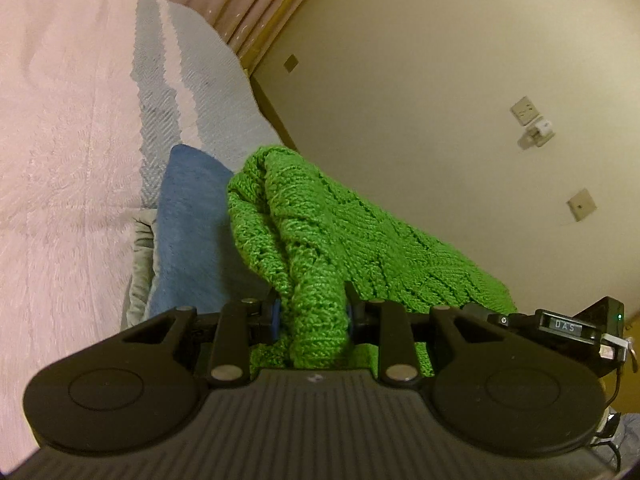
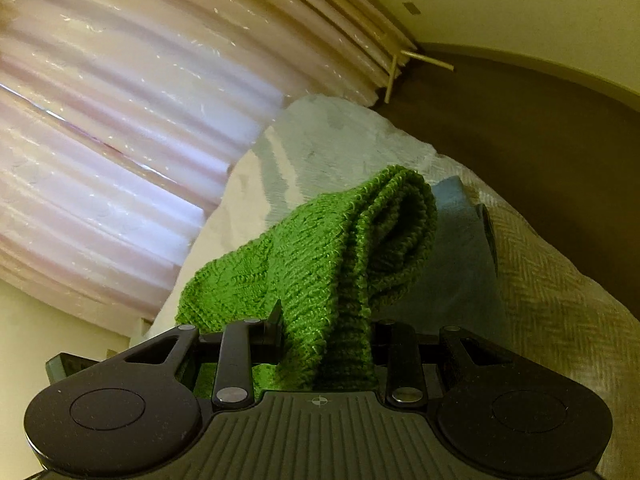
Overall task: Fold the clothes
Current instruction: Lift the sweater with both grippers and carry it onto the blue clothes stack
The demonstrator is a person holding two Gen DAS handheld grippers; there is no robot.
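Note:
A green knitted garment (image 1: 320, 232) is held up above the bed by both grippers. My left gripper (image 1: 314, 314) is shut on a bunched fold of it, and the knit drapes away to the right. My right gripper (image 2: 326, 328) is shut on another bunched part of the green knit (image 2: 340, 248), which folds over ahead of the fingers. The fingertips of both grippers are hidden in the fabric. A folded blue cloth (image 1: 192, 232) lies on the bed behind the garment; it also shows in the right wrist view (image 2: 456, 248).
The bed has a pink blanket (image 1: 60, 160) and a grey herringbone cover (image 1: 208, 80). Pink curtains (image 2: 100, 140) hang behind the bed. A cream wall with sockets (image 1: 528, 114) is to the right. Dark floor (image 2: 520, 140) lies beside the bed.

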